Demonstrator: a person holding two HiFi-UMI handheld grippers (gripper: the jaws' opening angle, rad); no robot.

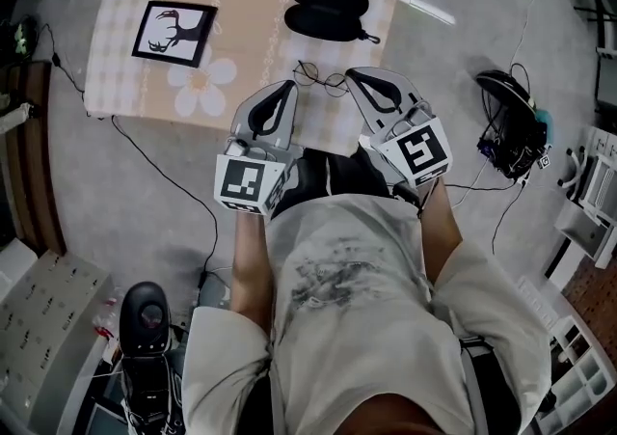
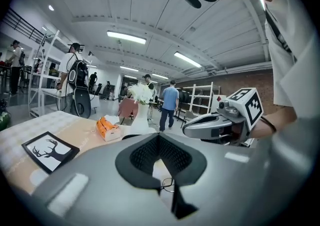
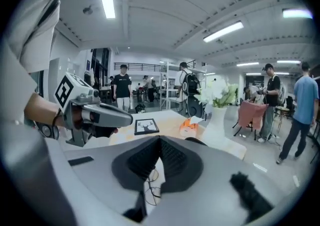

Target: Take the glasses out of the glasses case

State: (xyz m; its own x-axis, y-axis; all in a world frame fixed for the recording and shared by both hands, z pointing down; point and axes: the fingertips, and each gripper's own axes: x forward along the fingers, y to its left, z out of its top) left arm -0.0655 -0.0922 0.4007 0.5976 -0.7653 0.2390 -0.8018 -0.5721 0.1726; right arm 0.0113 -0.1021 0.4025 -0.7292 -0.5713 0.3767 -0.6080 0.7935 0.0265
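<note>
A black-framed picture of a deer [image 1: 174, 33] lies well off to the left of the left hand-held gripper [image 1: 287, 86], on the checked-cloth surface [image 1: 125, 71]. That hand-held gripper has its jaws drawn together at the tips with nothing between them. Just beside its tip, to the right, the thin wire-rimmed glasses [image 1: 321, 79] lie flat on the surface, out of their case, in the space between the two hand-held grippers' tips. Farther out past them, the black oval glasses case [image 1: 328, 7] sits open, its two halves side by side. The right hand-held gripper [image 1: 352, 74] has its jaws closed too and grips nothing, its tip just beside the glasses' right lens.
</note>
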